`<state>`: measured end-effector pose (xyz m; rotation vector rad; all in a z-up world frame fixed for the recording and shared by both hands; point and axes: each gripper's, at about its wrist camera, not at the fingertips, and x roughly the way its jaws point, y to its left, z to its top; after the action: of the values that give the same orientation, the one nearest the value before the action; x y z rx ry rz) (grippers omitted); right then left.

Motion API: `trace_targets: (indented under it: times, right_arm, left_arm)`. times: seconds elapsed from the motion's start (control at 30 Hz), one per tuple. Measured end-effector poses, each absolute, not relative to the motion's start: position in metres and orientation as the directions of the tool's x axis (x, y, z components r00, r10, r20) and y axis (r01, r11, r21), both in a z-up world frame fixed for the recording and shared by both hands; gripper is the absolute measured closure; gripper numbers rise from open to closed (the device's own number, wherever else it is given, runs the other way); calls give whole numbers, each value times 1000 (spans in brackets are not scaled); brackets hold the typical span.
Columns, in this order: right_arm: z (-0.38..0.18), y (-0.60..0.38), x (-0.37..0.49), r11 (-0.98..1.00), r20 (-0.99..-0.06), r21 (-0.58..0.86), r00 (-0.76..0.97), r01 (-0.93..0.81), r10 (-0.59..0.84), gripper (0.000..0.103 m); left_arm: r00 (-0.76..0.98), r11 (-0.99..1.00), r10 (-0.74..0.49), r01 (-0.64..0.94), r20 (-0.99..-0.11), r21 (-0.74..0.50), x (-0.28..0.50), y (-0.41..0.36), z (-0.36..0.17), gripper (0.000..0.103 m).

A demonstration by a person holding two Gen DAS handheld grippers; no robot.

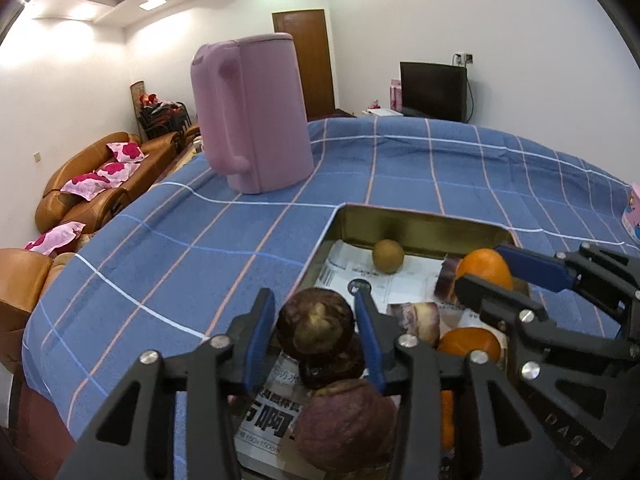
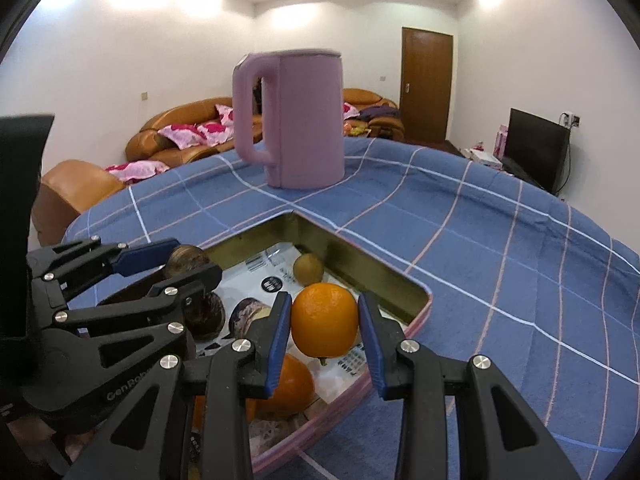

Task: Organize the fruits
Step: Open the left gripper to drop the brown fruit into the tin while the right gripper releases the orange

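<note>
Left wrist view has a dark purple-brown fruit [image 1: 316, 326], maybe a passion fruit, sitting between the blue pads of the left gripper [image 1: 316, 328], right over the near end of the tin tray [image 1: 420, 224]. There's a sliver of gap on both sides of it, so the pads look slack around it rather than squeezing. Two more of the same wrinkly purple fruits are below it, one [image 1: 332, 364] tucked right underneath and a bigger one [image 1: 346, 424] closest to the camera. Right wrist view shows the right gripper [image 2: 324, 326] pinching an orange [image 2: 324, 320] tight between its pads, held above the tray's paper lining, with a second orange [image 2: 290, 386] lying in the tray just below. A small brownish-green fruit [image 2: 308, 269], kiwi-looking, sits alone near the tray's far corner. The tray is lined with printed paper [image 1: 416, 276] and sits on a blue checked tablecloth [image 1: 400, 168]. Further back on the cloth stands a pink kettle [image 2: 298, 118], well apart from the tray. Behind that, a brown leather sofa [image 1: 100, 184] with pink floral cushions, a wooden door [image 2: 426, 84], and a dark TV [image 1: 434, 90] against the wall.
</note>
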<state>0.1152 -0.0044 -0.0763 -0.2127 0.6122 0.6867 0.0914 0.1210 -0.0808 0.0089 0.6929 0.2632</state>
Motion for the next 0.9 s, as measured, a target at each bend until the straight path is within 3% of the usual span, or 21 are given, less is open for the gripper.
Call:
trace_targets:
  times: [0.13,0.33,0.9]
  right_arm:
    - [-78,-2,114,759,-608,0,602,-652,518,65]
    - [-74,-12,110,770,-587,16,617,-638,524,49]
    - [-33,-71,70,843,-469,35,736,-538,489,48]
  left_arm:
    - [733,963,252,-255,-632,88,90,125,-82,44]
    - [762,962,245,-269,-599,52,77,131,-70,32]
    - [832,963,242,-267,-499,23,39,124,-32,15]
